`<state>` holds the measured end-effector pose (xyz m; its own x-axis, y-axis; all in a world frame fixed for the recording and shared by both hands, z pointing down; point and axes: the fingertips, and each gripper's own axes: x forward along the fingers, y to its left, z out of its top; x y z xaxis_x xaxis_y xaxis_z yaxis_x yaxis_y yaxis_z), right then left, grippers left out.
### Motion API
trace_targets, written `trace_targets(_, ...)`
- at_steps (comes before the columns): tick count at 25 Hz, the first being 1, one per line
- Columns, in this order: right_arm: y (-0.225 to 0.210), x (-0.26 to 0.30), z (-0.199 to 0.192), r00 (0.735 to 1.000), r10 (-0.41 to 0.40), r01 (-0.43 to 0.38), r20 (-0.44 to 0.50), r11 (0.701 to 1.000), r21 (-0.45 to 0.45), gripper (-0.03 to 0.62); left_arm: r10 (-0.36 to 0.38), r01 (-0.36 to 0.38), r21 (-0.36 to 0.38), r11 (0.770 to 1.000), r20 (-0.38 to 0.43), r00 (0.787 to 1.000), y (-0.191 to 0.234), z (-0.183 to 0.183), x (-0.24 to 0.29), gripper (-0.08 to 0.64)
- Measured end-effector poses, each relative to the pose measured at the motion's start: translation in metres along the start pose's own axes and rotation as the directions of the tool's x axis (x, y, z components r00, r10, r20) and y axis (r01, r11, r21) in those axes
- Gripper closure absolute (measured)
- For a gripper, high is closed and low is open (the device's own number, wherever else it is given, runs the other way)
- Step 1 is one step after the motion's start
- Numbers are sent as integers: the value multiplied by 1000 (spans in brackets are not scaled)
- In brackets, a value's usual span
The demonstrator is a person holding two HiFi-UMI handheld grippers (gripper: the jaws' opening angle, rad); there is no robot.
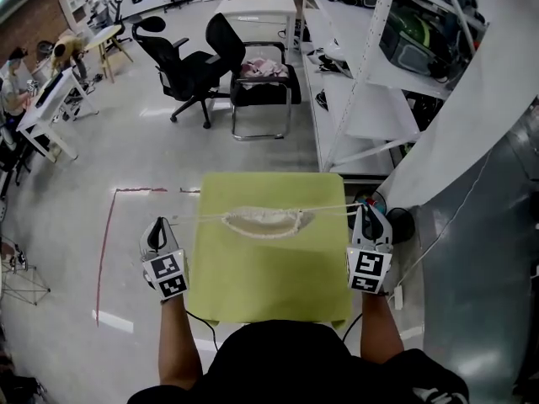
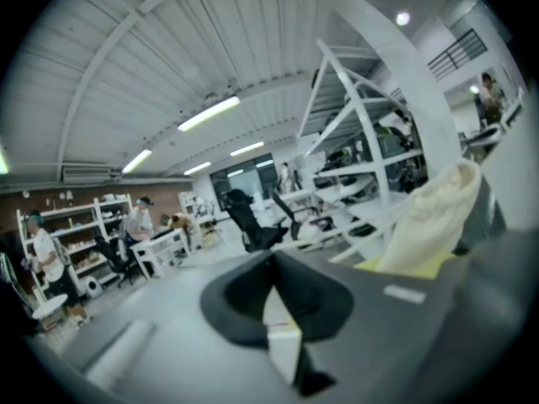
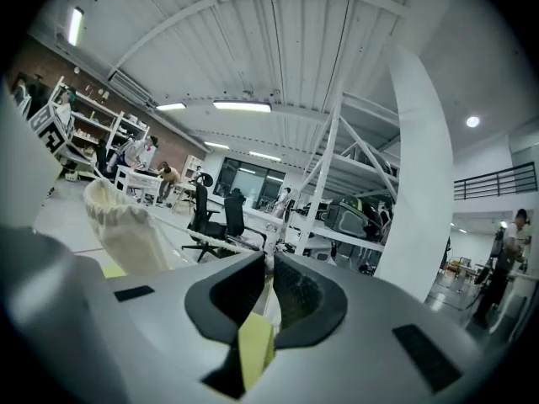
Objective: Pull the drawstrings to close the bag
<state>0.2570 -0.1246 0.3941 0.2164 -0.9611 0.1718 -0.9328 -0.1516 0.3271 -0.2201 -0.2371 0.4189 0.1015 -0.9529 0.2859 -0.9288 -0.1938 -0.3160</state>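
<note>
Head view, bag: the cream bag (image 1: 261, 220) is seen hung over the far half of the green table (image 1: 269, 297), about midway between the two grippers; its mouth is gathered only in part, and a gap is left open.
Head view, cord line: the left drawstring (image 1: 202, 218) and the right drawstring (image 1: 328, 209) are stretched taut in one nearly straight line from left to right; the bag's long axis is laid along that line.
Head view, tools: the left gripper (image 1: 157, 224) is held off the table's left edge and the right gripper (image 1: 369, 212) at its right edge; neither is judged clearly nearer the bag.
Left gripper view, jaws: the jaws are pressed together; the cord cannot be made out here, but in the head view it is led to these tips, so a pinch on the left drawstring is judged.
Left gripper view, bag: the bag (image 2: 434, 221) is placed to the right of the jaws.
Right gripper view, jaws: a narrow slit is kept; the right drawstring (image 3: 206, 234) is seen running into it and is held there.
Right gripper view, bag: the bag (image 3: 126, 225) is placed to the left of the jaws.
Coming move: an outward pull is called for, each gripper being drawn away from the bag along the cord line.
</note>
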Motion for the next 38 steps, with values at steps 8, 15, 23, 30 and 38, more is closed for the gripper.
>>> trace_targets(8, -42, 1, 9, 996, -90, 89, 13, 993, 74, 557, 12, -8, -112, 994, 34, 999, 24, 18, 2, 549)
trace_targets(15, -70, 2, 12, 988, -155, 152, 12, 979, 135, 557, 2, 13, -212, 977, 71, 997, 36, 31, 4, 548)
trace_targets(23, -83, 5, 16, 981, -192, 187, 14, 967, 173, 557, -33, 60, -340, 939, 85, 996, 43, 20, 8, 548)
trace_targets(30, -89, 4, 22, 980, -196, 186, 36, 964, 191, 557, -37, 81, -387, 919, 119, 992, 50, 27, 7, 548)
trace_targets(38, -92, 5, 29, 979, -198, 183, 56, 963, 198, 557, -38, 94, -408, 908, 144, 989, 51, 35, 8, 548)
